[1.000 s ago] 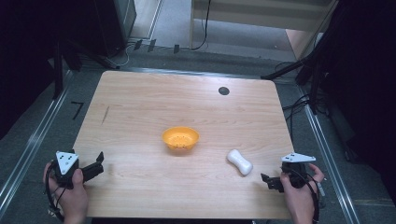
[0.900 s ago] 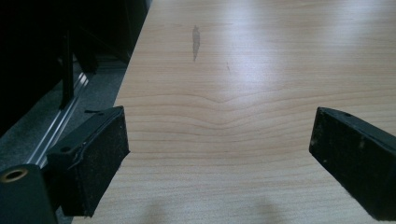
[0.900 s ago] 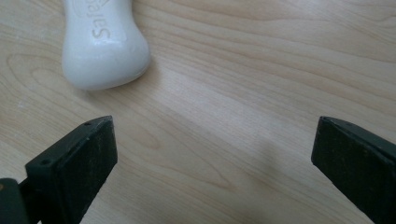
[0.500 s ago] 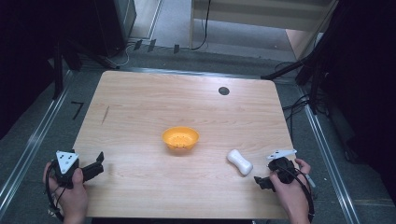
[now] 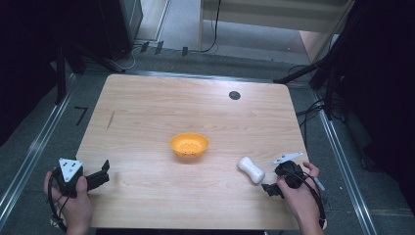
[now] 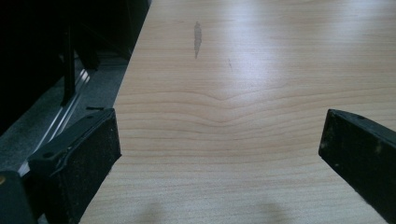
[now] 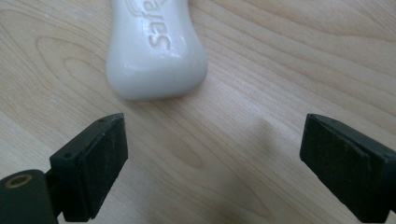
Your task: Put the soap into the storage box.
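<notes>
The right tongs [image 5: 270, 188] are seen at the near right corner of the counter [image 5: 147, 112], held in the person's right hand [image 5: 298, 196], and have been brought leftward from the counter's right edge since the earlier frames, so that they now lie just beside the white soap bar [image 5: 251, 169]. Their jaws were being narrowed a little within the last second; they are released, with nothing between them. In the right gripper view the soap bar [image 7: 156, 51] is shown lying flat on the wood just ahead of the jaw tips, apart from both pads, with embossed lettering on its top face.

The soap bar itself has not been shifted: it lies diagonally on the counter, to the right of and nearer than the orange bowl [image 5: 189, 145], which stands near the middle of the counter and has likewise been left where it was.

The left tongs [image 5: 100, 172] are held in the left hand [image 5: 68, 200] at the near left corner, unchanged in place from the earlier frames. In the left gripper view their jaws stand wide apart over bare wood, released, with nothing gripped.
</notes>
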Demonstrator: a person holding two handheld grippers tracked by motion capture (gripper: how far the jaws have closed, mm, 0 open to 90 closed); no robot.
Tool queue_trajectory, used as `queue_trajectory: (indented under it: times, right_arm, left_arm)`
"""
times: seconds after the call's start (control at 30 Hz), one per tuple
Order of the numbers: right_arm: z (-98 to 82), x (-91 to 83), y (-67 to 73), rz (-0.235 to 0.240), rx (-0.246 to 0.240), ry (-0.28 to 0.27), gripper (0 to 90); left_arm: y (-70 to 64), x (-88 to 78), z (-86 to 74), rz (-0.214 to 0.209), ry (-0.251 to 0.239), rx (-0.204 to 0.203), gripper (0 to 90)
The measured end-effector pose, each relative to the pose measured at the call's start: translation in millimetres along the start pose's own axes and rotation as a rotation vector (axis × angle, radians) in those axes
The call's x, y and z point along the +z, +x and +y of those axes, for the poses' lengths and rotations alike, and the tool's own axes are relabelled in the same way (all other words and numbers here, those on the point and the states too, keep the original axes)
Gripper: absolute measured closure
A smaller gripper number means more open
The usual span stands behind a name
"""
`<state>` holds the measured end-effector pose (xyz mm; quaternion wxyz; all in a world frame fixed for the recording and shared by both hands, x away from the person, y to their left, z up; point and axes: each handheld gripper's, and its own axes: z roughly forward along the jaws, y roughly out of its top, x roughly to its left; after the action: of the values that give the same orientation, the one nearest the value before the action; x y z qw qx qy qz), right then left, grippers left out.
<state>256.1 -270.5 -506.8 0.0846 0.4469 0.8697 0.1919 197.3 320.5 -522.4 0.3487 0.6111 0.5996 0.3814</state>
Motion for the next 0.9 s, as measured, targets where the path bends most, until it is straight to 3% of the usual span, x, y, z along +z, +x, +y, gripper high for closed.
queue_trajectory:
  times: [0.9]
  right_arm:
    - [32.9,8.0,16.4,0.050,-0.060,0.028,8.2]
  left_arm:
    - [-0.2,0.7,0.2,-0.005,0.006,-0.002,0.0]
